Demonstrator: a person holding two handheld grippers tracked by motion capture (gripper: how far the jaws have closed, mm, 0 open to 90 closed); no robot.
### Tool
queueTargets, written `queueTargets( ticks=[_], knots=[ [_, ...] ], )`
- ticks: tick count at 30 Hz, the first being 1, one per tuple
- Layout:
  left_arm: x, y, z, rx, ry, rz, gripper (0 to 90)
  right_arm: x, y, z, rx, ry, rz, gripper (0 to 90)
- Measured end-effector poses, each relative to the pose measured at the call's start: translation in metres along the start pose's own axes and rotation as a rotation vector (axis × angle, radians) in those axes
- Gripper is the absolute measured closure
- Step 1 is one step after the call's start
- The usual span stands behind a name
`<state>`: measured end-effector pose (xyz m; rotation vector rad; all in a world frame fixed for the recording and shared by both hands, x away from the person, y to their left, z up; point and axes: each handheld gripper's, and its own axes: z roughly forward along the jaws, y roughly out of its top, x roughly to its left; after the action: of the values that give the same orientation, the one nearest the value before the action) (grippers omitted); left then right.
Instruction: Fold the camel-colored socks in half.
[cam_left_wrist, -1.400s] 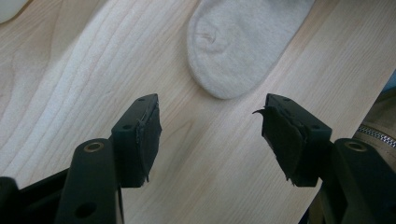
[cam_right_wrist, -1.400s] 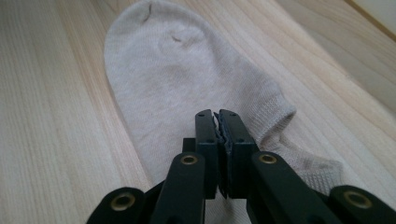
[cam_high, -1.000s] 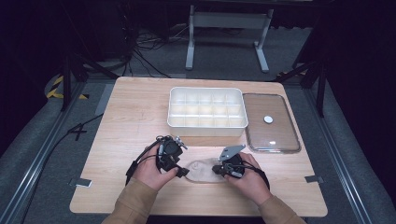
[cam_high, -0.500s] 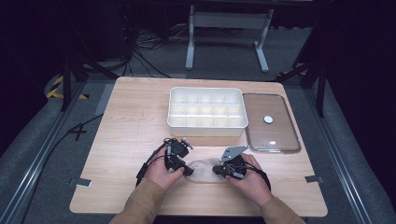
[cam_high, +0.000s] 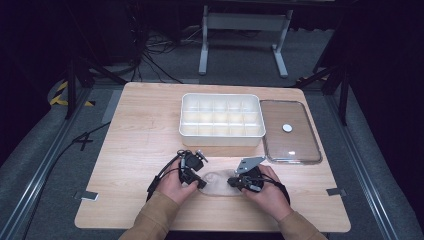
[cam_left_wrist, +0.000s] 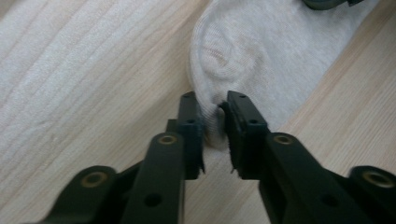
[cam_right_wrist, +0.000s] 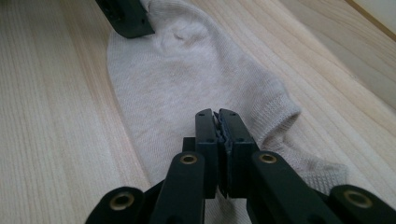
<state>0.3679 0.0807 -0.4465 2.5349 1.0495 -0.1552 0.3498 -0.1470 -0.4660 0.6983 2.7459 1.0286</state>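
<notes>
Left tool (cam_left_wrist: 214, 119) pinches a fold at one end of sock (cam_right_wrist: 187, 93) flat on desk (cam_high: 140, 130), right tool (cam_right_wrist: 217, 122) clamped on other end.

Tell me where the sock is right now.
In the high view the sock lies flat near the table's front edge, between the left claw and right claw, in front of the white compartment tray.

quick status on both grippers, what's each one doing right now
Left gripper: shut on a fold at one end of the sock.
Right gripper: shut on the sock's fabric near its cuff end.
</notes>
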Motion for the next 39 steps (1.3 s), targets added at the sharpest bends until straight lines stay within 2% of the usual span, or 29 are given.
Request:
queueTargets(
  ticks=[1, 3, 7, 10, 13, 17, 20, 25, 29, 33, 35, 36, 39],
  knots=[
    [-0.002, 0.000, 0.000, -0.003, 0.008, 0.005, 82.4, 0.000, 0.000, 0.000, -0.001, -0.002, 0.000, 86.8],
    [-0.002, 0.000, -0.001, -0.004, 0.010, 0.004, 83.9, 0.000, 0.000, 0.000, -0.001, -0.003, -0.001, 86.6],
    [-0.003, 0.000, -0.002, -0.008, -0.001, 0.008, 84.6, 0.001, 0.000, -0.001, -0.001, -0.004, -0.012, 84.9],
    [-0.004, 0.000, -0.007, -0.006, -0.008, 0.004, 84.8, 0.003, 0.001, -0.004, -0.017, -0.004, -0.008, 88.9],
    [-0.007, 0.001, -0.010, -0.004, -0.008, 0.025, 85.0, 0.005, 0.002, -0.005, -0.022, 0.004, -0.012, 89.2],
    [-0.010, 0.001, -0.015, -0.003, -0.013, 0.035, 85.1, 0.005, 0.001, -0.002, 0.000, -0.001, -0.023, 89.3],
    [-0.012, 0.001, -0.022, -0.025, -0.025, 0.041, 85.1, 0.006, 0.001, 0.000, 0.007, 0.001, -0.023, 89.3],
    [-0.018, 0.002, -0.035, -0.059, -0.036, 0.054, 85.2, 0.007, 0.003, 0.001, 0.021, 0.054, -0.027, 89.5],
    [-0.027, 0.003, -0.043, -0.081, -0.064, 0.077, 85.2, 0.009, 0.004, 0.002, 0.020, 0.056, -0.043, 89.5],
    [-0.034, 0.005, -0.045, -0.092, -0.085, 0.101, 85.1, 0.012, 0.006, 0.005, 0.016, 0.059, -0.065, 89.4],
    [-0.038, 0.007, -0.044, -0.093, -0.094, 0.114, 85.1, 0.014, 0.007, 0.007, 0.006, 0.075, -0.092, 89.3],
    [-0.039, 0.007, -0.043, -0.091, -0.104, 0.120, 85.1, 0.016, 0.007, 0.009, -0.005, 0.097, -0.098, 89.3],
    [-0.041, 0.008, -0.039, -0.078, -0.102, 0.130, 85.0, 0.021, 0.009, 0.013, -0.025, 0.118, -0.120, 89.1]
  ],
)
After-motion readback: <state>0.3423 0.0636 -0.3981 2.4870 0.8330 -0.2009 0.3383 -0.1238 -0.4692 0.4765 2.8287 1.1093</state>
